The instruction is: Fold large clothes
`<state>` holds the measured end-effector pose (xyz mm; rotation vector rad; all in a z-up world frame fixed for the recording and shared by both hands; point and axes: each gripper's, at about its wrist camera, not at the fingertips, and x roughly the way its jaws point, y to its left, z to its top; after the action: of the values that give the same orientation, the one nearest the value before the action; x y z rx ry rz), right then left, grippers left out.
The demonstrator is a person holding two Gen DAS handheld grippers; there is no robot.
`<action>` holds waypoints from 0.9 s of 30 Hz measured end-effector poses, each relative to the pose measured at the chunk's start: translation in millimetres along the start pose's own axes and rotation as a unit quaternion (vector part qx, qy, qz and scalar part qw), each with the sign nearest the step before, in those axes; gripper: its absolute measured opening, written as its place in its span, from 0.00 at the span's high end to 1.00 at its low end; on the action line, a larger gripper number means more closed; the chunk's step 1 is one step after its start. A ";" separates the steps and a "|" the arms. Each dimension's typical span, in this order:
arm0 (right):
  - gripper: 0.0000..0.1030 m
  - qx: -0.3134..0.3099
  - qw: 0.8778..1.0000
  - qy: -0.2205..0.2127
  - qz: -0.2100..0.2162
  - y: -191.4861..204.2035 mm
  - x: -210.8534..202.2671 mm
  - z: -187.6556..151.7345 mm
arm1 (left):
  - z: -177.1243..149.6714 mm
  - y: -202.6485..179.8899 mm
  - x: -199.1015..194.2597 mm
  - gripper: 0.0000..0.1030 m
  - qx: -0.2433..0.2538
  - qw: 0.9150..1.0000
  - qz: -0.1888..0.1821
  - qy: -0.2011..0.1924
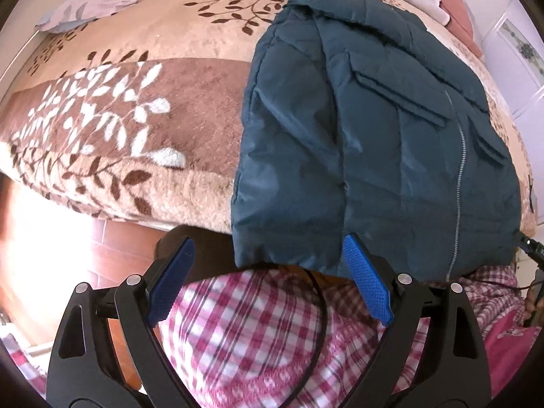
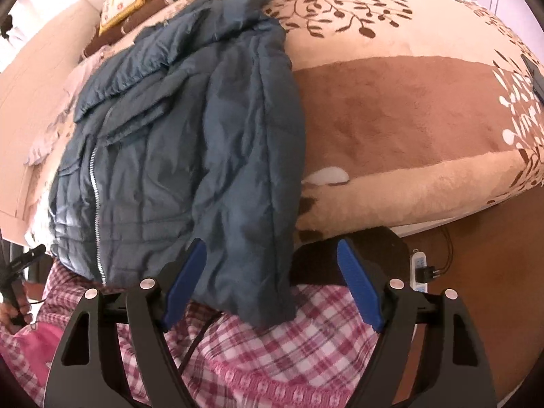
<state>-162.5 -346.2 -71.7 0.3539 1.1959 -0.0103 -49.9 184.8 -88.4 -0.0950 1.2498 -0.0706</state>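
Both claws gape empty, the left claw and right claw each straddling a jacket hem corner, jacket running lengthwise away up the bed.

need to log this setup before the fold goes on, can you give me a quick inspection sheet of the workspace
surface: bed under a plush leaf-print blanket.
job's things: dark teal padded jacket, zip side up, hem hanging over the near bed edge.
clutter: folded pink textiles at the far end.
grippers: left gripper and right gripper both open; a jacket flap lies between the right's fingers, not pinched.
cables: power strip with a plug on the floor.
surroundings: person's checked clothing below; wooden floor.
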 end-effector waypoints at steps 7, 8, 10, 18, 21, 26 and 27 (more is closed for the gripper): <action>0.23 -0.013 0.999 0.039 0.008 0.6 27.1 6.9 | 12.1 7.3 28.8 0.15 -0.010 1.000 -0.017 0.019; 0.23 -0.014 0.999 0.043 0.010 1.0 30.1 7.5 | 12.6 7.2 32.0 0.15 -0.010 1.000 -0.018 0.022; 0.23 -0.017 0.999 0.046 0.010 1.7 36.2 8.7 | 13.7 8.0 38.3 0.15 -0.014 0.999 -0.020 0.028; 0.22 -0.005 0.998 0.055 0.021 -5.7 51.5 8.9 | 15.5 9.0 52.2 0.24 -0.022 0.998 -0.038 0.037; 0.20 0.008 0.997 0.065 0.032 -10.0 56.8 7.3 | 17.5 1.3 56.3 0.37 -0.013 0.998 -0.045 0.033; 0.20 0.025 0.996 0.071 0.056 -20.9 59.0 4.4 | 15.2 -22.5 56.5 0.55 0.017 0.999 -0.041 0.018; 0.20 0.024 0.995 0.070 0.060 -20.6 58.6 4.6 | 13.9 -26.3 55.8 0.58 0.022 0.999 -0.039 0.016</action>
<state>-140.5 -356.6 -129.0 0.4740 1.3136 0.0908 -19.2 153.3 -133.8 -0.1057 1.2761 -0.1680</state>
